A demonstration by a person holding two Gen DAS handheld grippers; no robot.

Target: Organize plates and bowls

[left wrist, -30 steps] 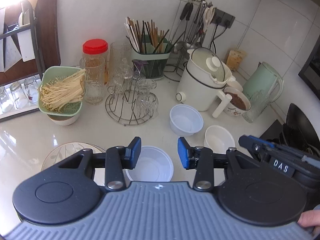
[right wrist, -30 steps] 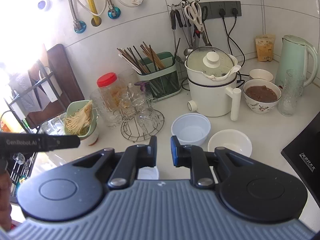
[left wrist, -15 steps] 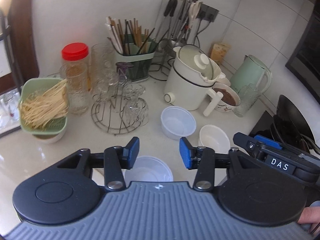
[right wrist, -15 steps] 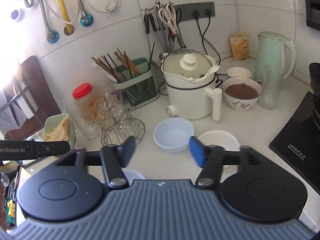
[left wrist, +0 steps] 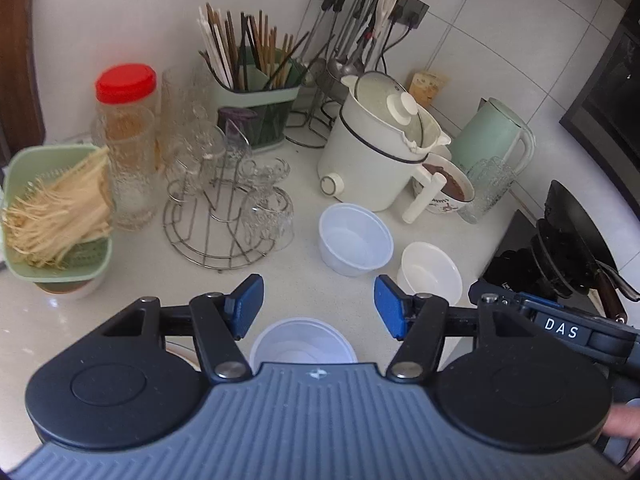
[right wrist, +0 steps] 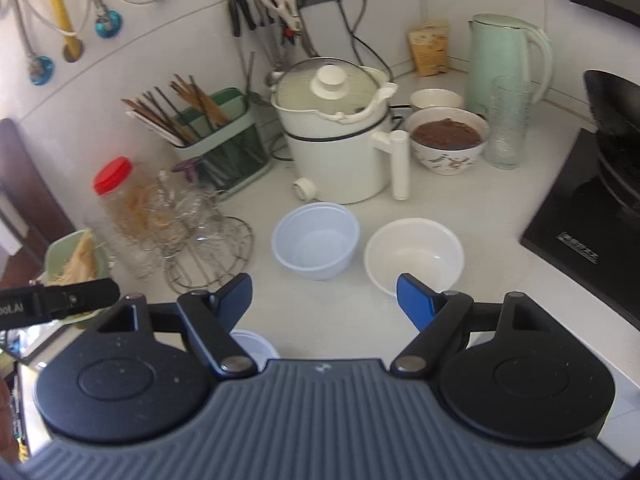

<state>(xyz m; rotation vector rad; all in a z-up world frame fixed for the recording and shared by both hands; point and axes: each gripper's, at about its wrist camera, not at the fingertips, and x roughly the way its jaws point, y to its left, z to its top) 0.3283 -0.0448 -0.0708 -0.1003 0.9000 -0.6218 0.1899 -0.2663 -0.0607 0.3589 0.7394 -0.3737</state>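
Three white bowls stand on the counter. A pale plastic bowl [left wrist: 355,240] [right wrist: 315,241] is in front of the cooker. A white bowl [left wrist: 430,272] [right wrist: 414,255] is to its right. A third plastic bowl [left wrist: 303,345] [right wrist: 251,341] sits nearest, under my left gripper. My left gripper [left wrist: 319,309] is open and empty above that nearest bowl. My right gripper [right wrist: 324,298] is open and empty, hovering just short of the two farther bowls. A patterned bowl [right wrist: 447,145] holds brown food.
A white electric cooker [right wrist: 340,140], green kettle [right wrist: 506,56], glass tumbler [right wrist: 507,122], chopstick holder [left wrist: 256,96], wire glass rack [left wrist: 224,208], red-lidded jar [left wrist: 126,120] and green noodle basket [left wrist: 56,212] crowd the back. A black stove [right wrist: 592,216] with a wok lies right.
Both grippers have opened wider; the right went from nearly shut to fully open. Both have moved forward and right, so the plate at the left has left the left wrist view.
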